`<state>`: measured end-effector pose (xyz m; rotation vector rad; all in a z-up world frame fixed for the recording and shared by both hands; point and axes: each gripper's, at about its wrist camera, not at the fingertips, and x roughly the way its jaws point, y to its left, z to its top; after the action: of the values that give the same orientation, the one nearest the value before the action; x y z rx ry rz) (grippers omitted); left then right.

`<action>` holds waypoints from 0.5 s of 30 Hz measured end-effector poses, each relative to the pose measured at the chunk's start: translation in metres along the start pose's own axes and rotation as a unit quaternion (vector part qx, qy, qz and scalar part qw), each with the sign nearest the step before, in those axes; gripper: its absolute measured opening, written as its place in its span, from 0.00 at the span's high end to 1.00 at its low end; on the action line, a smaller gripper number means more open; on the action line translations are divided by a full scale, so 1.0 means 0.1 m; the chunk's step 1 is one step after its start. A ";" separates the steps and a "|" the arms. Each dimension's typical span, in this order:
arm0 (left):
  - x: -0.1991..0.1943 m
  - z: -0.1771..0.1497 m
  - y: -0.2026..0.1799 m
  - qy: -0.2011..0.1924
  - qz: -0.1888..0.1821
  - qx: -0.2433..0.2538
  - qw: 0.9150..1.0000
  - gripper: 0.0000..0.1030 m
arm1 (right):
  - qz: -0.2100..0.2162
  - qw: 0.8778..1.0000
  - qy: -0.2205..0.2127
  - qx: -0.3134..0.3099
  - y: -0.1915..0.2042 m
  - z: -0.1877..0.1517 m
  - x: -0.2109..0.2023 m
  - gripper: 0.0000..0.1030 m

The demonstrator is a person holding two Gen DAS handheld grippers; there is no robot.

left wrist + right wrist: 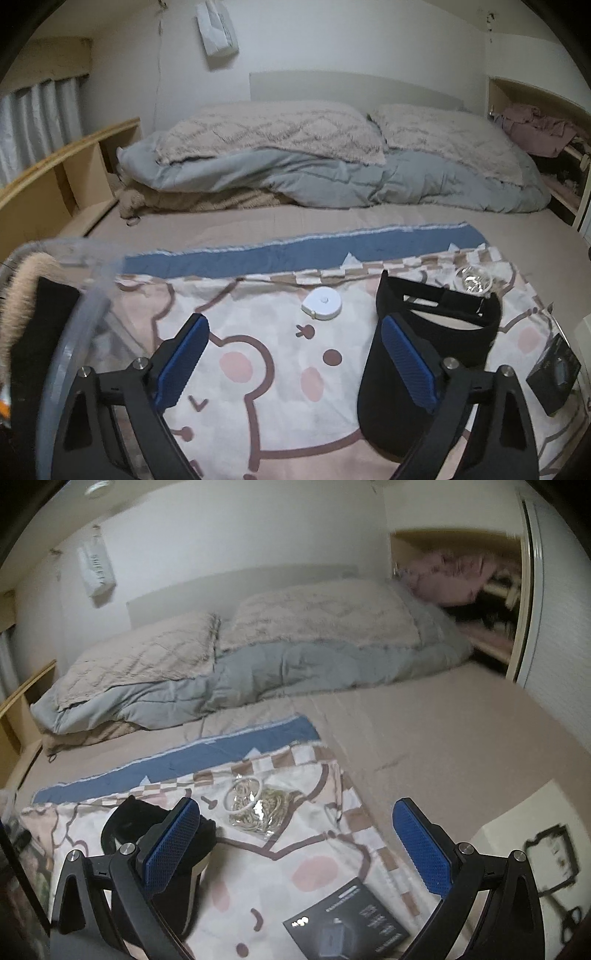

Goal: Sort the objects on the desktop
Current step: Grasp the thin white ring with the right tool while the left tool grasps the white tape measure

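A cartoon-print cloth (266, 354) lies on the bed. On it sit a white round tape measure (322, 303), a black sun visor (424, 332), a clear bag of rubber bands (258, 805) and a small black box (351, 926). My left gripper (295, 362) is open and empty above the cloth, its right finger (408, 362) over the visor. My right gripper (295, 849) is open and empty, the visor (162, 834) behind its left finger and the black box just below it. The bag (474, 280) and box (554, 373) also show in the left wrist view.
A clear plastic bin (70, 332) with a furry item (22, 291) stands at the left. Pillows and a grey duvet (295, 170) lie at the head of the bed. Wooden shelves (51, 188) flank the bed. A white sheet with a black drawing (532, 853) lies at the right.
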<state>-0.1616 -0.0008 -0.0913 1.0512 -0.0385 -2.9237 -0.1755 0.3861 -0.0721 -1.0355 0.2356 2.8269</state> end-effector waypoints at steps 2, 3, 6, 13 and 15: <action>0.17 -0.04 0.00 0.012 -0.009 -0.006 1.000 0.08 | 0.014 0.999 0.030 0.019 -0.03 0.02 0.21 0.00; 0.24 -0.06 0.00 0.017 -0.013 -0.010 1.000 0.08 | 0.023 0.999 0.037 0.023 -0.04 0.02 0.28 0.00; 0.49 -0.12 -0.01 0.032 -0.021 -0.012 0.999 0.08 | 0.039 0.997 0.056 0.023 0.03 -0.01 0.55 0.00; 0.95 -0.18 0.06 0.049 -0.041 -0.033 0.997 0.08 | 0.077 0.990 0.108 0.038 0.19 -0.12 1.15 0.08; 1.05 -0.20 0.09 0.052 -0.045 -0.038 0.997 0.08 | 0.084 0.988 0.121 0.049 0.20 -0.12 1.31 0.23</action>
<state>-0.2300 -0.0144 -0.1734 1.2227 0.1240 -2.9163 -0.2704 0.3721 -0.1645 -1.3971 0.5028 2.7924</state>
